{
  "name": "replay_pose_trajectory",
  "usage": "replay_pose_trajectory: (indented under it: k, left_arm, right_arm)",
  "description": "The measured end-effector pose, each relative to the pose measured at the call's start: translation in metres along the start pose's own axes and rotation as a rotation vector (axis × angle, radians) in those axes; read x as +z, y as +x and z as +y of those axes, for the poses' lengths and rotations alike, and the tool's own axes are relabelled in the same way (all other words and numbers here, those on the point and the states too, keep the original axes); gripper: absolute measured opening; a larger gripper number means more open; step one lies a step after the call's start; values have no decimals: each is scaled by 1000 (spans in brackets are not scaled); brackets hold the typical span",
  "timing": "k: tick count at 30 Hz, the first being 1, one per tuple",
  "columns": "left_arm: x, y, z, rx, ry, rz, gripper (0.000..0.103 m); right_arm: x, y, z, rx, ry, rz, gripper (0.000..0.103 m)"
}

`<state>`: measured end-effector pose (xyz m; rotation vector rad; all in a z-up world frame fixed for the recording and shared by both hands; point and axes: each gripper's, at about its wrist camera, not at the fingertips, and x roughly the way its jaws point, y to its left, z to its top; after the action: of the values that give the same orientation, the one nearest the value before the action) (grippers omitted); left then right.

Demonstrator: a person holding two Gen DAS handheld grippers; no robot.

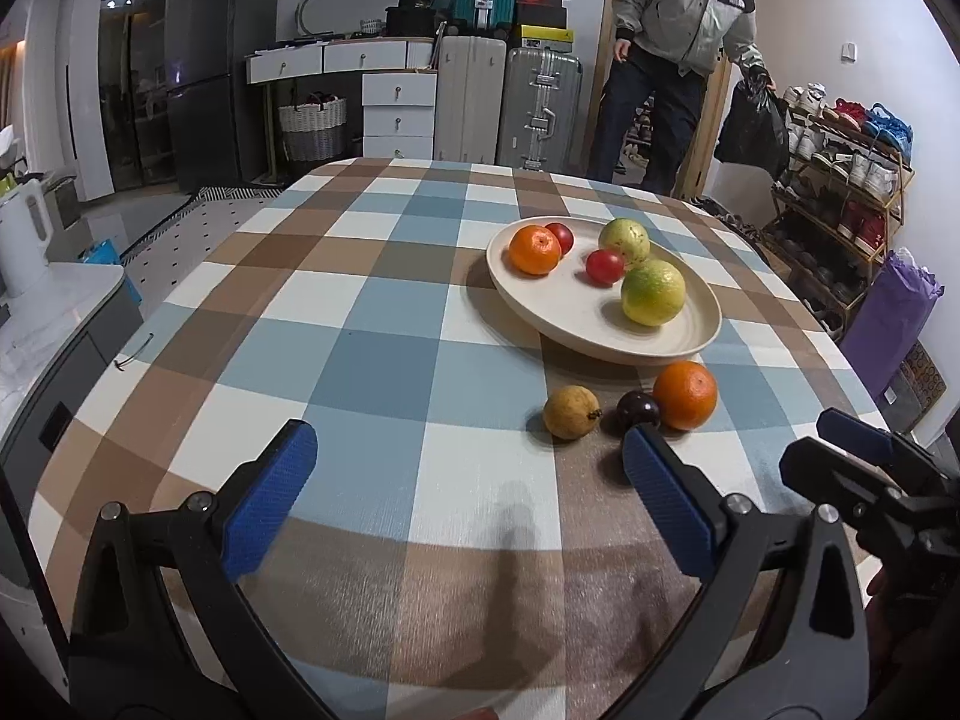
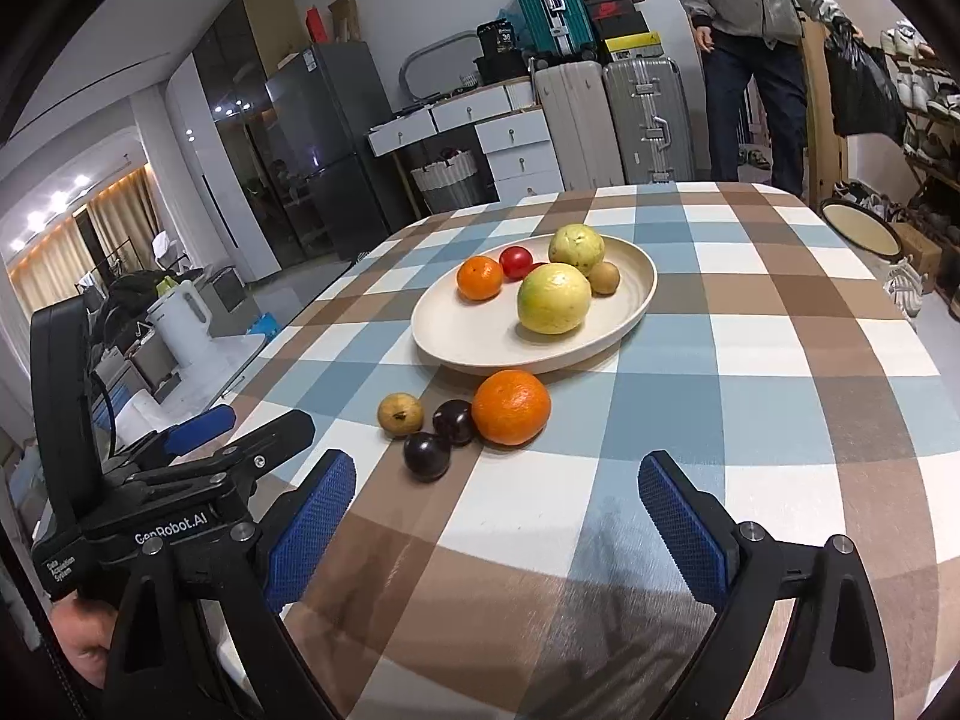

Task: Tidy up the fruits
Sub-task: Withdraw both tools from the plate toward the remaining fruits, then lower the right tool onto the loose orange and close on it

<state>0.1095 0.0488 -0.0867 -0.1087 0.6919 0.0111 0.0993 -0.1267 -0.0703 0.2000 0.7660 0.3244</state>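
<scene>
A cream plate (image 1: 690,330) (image 2: 456,336) on the checked tablecloth holds an orange (image 1: 534,249) (image 2: 479,277), red tomatoes (image 1: 604,266) (image 2: 516,261), two yellow-green fruits (image 1: 653,291) (image 2: 553,298) and a small brown fruit (image 2: 605,277). In front of the plate lie a big orange (image 1: 684,395) (image 2: 511,407), a small yellow-brown fruit (image 1: 571,412) (image 2: 400,414) and dark plums (image 1: 638,409) (image 2: 454,421). My left gripper (image 1: 468,480) is open and empty, just short of these. My right gripper (image 2: 498,504) is open and empty, near the front plum (image 2: 426,455).
A person (image 1: 678,54) with a black bag stands beyond the table's far right. Suitcases (image 1: 540,108), drawers and a fridge line the back wall. A shoe rack (image 1: 840,180) stands at right. A white kettle (image 1: 24,240) sits on a counter at left.
</scene>
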Motion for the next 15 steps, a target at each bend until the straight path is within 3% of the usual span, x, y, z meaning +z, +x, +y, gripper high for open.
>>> replay_pose_trajectory:
  k: [10,15]
  left_arm:
    - [6,24,10,-47,-49,30,102]
    - [7,34,21,-104,-103,63,102]
  right_arm:
    - [15,25,-23,33,81,61,97]
    - [22,40,-29,56,101,93,90]
